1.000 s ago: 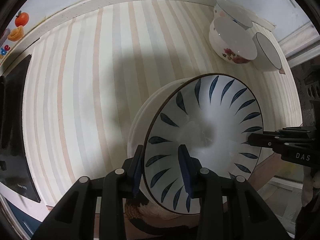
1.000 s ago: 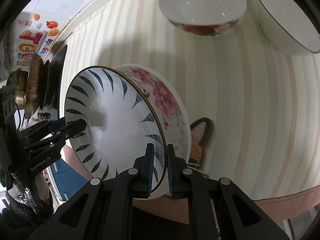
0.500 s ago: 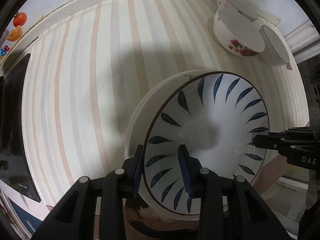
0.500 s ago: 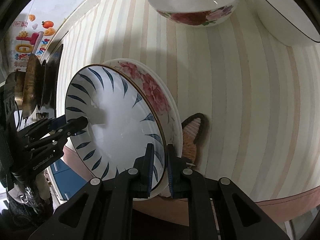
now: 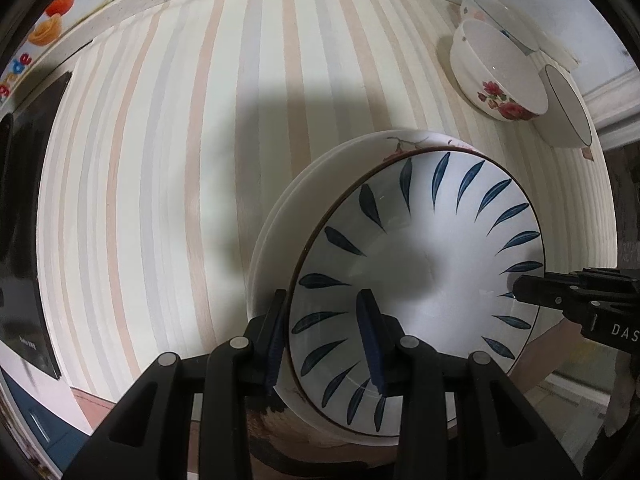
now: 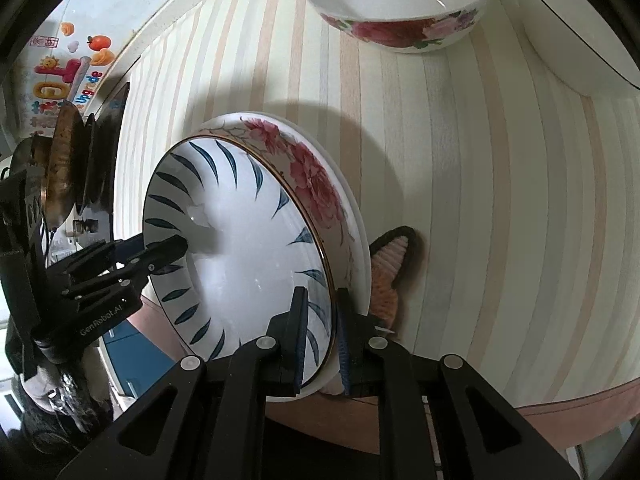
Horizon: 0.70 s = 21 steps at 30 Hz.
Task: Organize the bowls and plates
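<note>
A white plate with blue leaves (image 5: 420, 248) (image 6: 240, 248) lies tilted on a larger plate with pink flowers (image 5: 320, 168) (image 6: 312, 172) on the striped table. My left gripper (image 5: 322, 332) is shut on the blue-leaf plate's near rim, one finger inside the plate and one outside. Its tips also show in the right wrist view, as the left gripper (image 6: 180, 244) at the plate's left edge. My right gripper (image 6: 322, 320) straddles the opposite rim; its jaws are opening slightly with the rim still between them. In the left wrist view the right gripper (image 5: 516, 292) reaches in from the right.
A rose-patterned bowl (image 5: 496, 72) (image 6: 400, 0) and a white bowl with a dark rim (image 5: 568, 112) (image 6: 572, 32) stand at the far right, another bowl (image 5: 492, 12) behind them. A butterfly-shaped mat (image 6: 388, 272) lies under the plates. A black cooktop (image 5: 24, 240) with a pan (image 6: 60, 168) is at the left.
Both grippers have lowered the blue-leaf plate closer onto the flowered plate. The gap between the right gripper's fingers has widened a little.
</note>
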{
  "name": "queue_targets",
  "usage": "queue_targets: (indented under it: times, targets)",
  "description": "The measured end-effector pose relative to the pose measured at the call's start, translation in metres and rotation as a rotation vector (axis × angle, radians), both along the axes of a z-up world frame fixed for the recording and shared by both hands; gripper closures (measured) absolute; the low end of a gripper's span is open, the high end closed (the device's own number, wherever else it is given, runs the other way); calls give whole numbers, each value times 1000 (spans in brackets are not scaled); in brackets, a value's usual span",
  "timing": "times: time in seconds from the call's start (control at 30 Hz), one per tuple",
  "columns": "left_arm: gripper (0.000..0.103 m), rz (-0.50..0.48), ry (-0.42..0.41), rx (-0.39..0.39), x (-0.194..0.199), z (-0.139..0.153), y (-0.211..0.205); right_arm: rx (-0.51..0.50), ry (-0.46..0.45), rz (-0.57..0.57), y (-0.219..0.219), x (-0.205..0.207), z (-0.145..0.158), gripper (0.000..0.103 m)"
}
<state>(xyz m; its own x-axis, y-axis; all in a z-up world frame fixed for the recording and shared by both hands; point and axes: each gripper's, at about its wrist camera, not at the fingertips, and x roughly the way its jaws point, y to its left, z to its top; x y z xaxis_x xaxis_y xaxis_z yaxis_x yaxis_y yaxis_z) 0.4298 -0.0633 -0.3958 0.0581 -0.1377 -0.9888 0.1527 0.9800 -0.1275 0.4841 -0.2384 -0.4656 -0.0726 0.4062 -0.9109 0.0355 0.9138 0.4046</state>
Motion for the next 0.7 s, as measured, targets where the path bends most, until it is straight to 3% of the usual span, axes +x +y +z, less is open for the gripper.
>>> queue_targets:
  times: [0.43, 0.57, 0.7]
  targets:
    - [71, 57, -24, -19, -10, 14, 26, -21, -30, -18, -2, -2, 6, 86]
    - [71, 69, -68, -17, -18, 30, 34, -40, -54, -36, -2, -8, 15, 86]
    - [71, 61, -145, -17, -36, 63, 40, -88, -130, -65, 0, -23, 43, 86]
